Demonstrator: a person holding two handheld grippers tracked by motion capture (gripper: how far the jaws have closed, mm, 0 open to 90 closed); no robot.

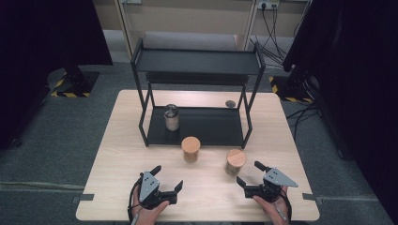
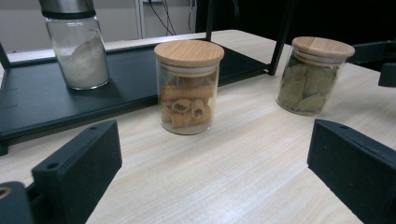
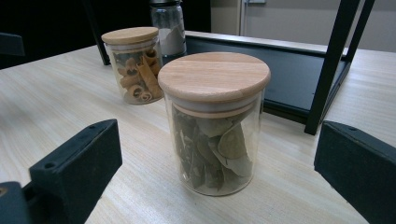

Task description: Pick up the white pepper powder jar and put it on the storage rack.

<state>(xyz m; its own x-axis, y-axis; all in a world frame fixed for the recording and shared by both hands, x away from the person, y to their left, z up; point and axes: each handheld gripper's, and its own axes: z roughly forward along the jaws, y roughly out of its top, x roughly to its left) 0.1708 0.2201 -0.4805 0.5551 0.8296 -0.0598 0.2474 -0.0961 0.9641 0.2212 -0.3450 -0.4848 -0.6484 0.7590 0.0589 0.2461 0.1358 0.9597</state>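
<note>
Both hands rest low at the near counter edge. Left gripper and right gripper gape wide, empty. Cylindrical glass cinnamon jar and bay-leaf jar, wooden lids, stand just beyond, before the black metal rack.

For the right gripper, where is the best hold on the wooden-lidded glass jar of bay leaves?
Probably around the straight glass wall below the lid, coming in level from the person's side. The wooden-lidded glass jar of bay leaves stands upright between the open jaws of the right gripper, and the round wall fits that gap.
</note>
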